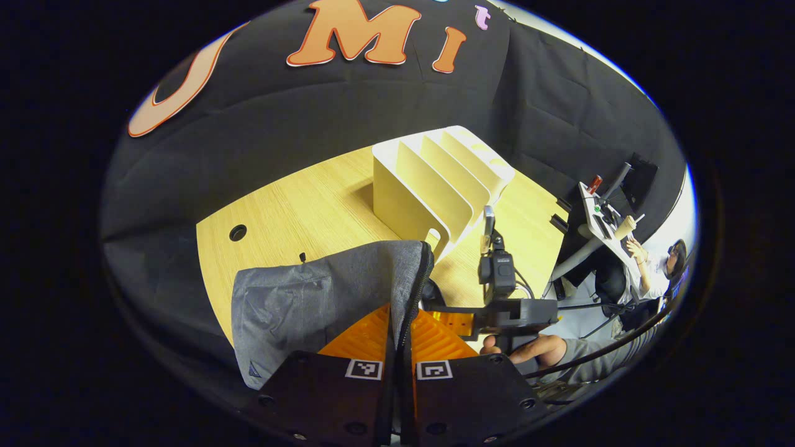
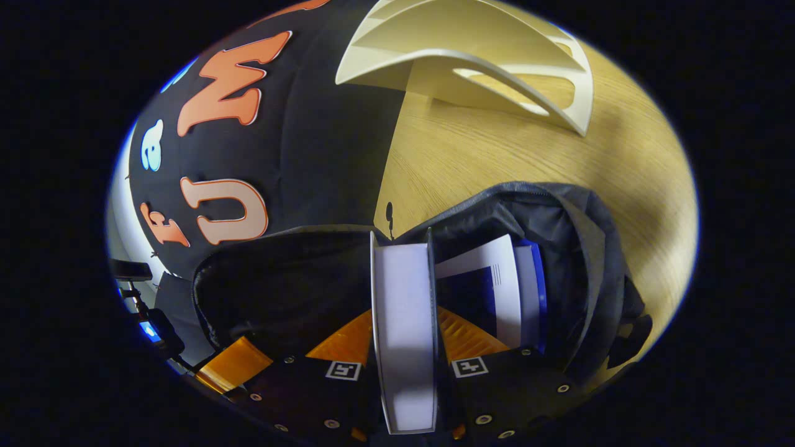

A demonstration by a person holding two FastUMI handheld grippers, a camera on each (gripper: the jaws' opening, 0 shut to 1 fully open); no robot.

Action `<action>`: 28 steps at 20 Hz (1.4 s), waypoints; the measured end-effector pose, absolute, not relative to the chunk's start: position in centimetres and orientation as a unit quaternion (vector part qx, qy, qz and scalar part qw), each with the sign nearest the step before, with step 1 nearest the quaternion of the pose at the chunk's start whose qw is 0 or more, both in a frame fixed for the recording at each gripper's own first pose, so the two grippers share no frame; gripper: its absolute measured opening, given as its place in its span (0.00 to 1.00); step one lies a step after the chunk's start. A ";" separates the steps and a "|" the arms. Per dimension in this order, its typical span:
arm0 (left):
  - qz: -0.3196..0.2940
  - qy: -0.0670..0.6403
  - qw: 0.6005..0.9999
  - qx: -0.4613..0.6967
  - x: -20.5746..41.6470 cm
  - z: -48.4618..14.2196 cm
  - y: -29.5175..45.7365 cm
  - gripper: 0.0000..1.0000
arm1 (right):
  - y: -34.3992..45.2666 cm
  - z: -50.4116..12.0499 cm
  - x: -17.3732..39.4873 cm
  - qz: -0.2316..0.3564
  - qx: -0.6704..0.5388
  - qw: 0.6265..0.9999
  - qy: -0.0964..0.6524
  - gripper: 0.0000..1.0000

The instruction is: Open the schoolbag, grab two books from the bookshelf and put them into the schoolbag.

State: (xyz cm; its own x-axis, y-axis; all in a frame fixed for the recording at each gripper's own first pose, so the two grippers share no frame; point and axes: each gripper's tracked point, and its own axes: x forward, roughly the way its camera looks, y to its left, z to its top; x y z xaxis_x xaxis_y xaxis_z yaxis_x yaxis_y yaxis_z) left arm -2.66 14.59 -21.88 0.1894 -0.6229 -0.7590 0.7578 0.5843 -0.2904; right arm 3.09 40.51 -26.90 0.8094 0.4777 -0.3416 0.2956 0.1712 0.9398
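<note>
Schoolbag (image 2: 577,261) open, book inside (image 2: 503,285); right tool (image 2: 404,335) clamps second book (image 2: 402,323); left tool (image 1: 397,329) pinches bag rim.

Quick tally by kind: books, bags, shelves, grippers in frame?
Books: 2, one clamped in the right gripper, one already inside the schoolbag
Schoolbag: 1, open, its edge pinched by the left gripper
Bookshelf: 1, slots bare
Grippers: 2
Total: 6
</note>
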 end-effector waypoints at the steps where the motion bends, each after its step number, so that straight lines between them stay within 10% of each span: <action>1: -0.450 0.452 0.767 0.067 -2.8 -21.8 14.5 0.06 | 40.4 -26.8 3.2 0.064 0.636 0.706 0.305 0.39; 7: -0.434 0.443 0.780 0.085 -2.4 -22.4 15.1 0.06 | 37.5 -28.0 0.8 0.026 0.554 0.747 0.368 0.55; 8: -0.430 0.446 0.780 0.084 -2.8 -22.8 14.9 0.07 | 36.7 -28.3 0.2 0.024 0.538 0.754 0.376 0.41; 9: -0.425 0.450 0.781 0.081 -3.4 -23.0 14.5 0.08 | 35.9 -28.4 -0.3 0.025 0.524 0.758 0.386 0.69; 13: -0.414 0.459 0.782 0.075 -5.1 -23.5 12.6 0.27 | 31.3 -27.2 -1.5 0.029 0.483 0.784 0.390 0.95; 17: -0.386 0.458 0.799 0.053 -5.4 -22.7 9.9 0.44 | 24.9 -24.6 -1.9 0.024 0.421 0.828 0.370 0.97; 21: -0.359 0.435 0.825 0.035 -5.2 -21.0 6.0 0.87 | 17.9 -21.8 -2.7 0.011 0.340 0.874 0.347 0.98; 28: -0.283 0.342 0.896 -0.016 -2.7 -15.5 -0.9 0.97 | 6.8 -13.1 -1.3 -0.012 0.211 0.947 0.244 0.98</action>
